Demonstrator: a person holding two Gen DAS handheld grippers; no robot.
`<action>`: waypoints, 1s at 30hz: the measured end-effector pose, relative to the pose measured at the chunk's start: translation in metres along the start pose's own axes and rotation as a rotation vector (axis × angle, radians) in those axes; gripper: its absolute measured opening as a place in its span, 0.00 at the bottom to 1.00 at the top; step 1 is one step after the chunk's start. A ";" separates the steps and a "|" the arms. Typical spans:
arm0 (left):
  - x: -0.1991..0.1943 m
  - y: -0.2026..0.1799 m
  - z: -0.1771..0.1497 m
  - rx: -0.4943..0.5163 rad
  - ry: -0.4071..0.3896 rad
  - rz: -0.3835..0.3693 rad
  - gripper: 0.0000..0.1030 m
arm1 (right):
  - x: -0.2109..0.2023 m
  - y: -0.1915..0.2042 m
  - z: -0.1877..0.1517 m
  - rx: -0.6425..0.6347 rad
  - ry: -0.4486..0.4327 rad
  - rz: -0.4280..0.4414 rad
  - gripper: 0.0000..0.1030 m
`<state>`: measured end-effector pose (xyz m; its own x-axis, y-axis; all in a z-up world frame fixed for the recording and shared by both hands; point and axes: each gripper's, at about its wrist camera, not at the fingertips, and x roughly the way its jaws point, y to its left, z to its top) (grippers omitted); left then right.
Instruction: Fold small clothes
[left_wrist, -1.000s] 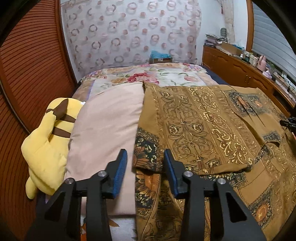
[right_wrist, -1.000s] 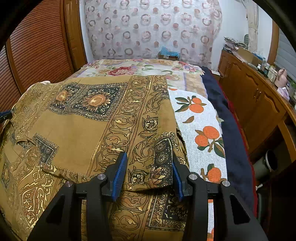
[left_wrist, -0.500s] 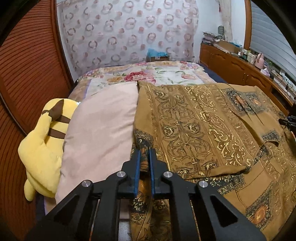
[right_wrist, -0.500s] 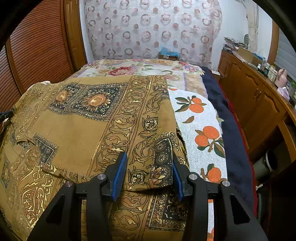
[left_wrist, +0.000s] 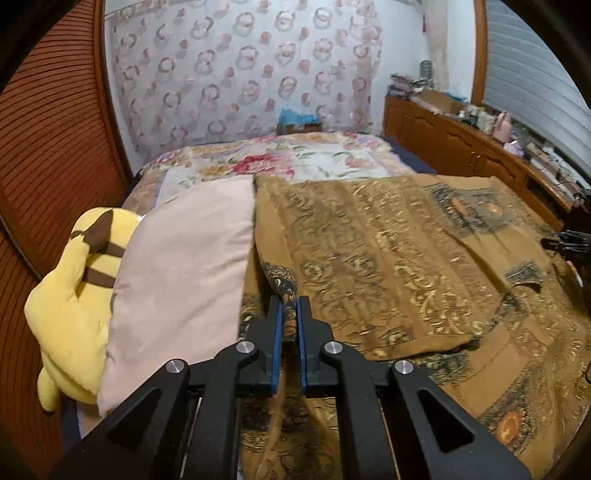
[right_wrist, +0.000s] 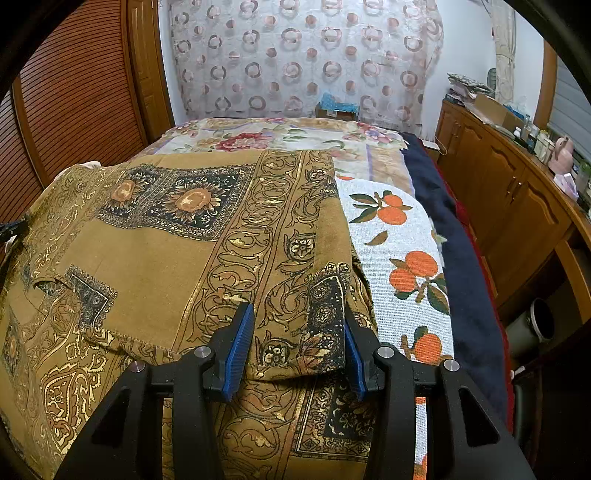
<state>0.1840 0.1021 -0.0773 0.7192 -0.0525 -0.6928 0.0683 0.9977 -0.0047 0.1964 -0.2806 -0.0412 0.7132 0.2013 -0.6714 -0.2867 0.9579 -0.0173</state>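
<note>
Garment (left_wrist: 388, 258) partly folded; my left tongs (left_wrist: 289, 314) pinch its near corner, right tongs (right_wrist: 295, 328) gape astride the other corner, ungripped.

Dim indoor light, fisheye edges, slight blur

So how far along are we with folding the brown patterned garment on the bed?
Done: the brown patterned garment lies spread on the bed with one layer already doubled over; its hem shows near the right gripper. In hand: the left gripper is shut on the garment's left corner, beside the pink pillow, while the right gripper is open astride the right corner, not pinching it. Left: close the right, then make the next fold.
</note>
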 end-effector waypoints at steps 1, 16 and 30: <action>-0.002 -0.001 0.001 0.001 -0.003 -0.007 0.07 | 0.000 0.000 0.000 0.000 0.000 -0.001 0.45; -0.047 -0.004 0.013 -0.039 -0.119 -0.062 0.04 | -0.043 0.000 0.014 -0.012 -0.108 0.038 0.04; -0.105 -0.002 -0.018 -0.070 -0.193 -0.083 0.04 | -0.097 -0.007 -0.022 0.024 -0.193 0.085 0.03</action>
<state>0.0960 0.1061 -0.0179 0.8328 -0.1351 -0.5369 0.0895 0.9899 -0.1104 0.1145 -0.3110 0.0077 0.7971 0.3146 -0.5154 -0.3374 0.9399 0.0520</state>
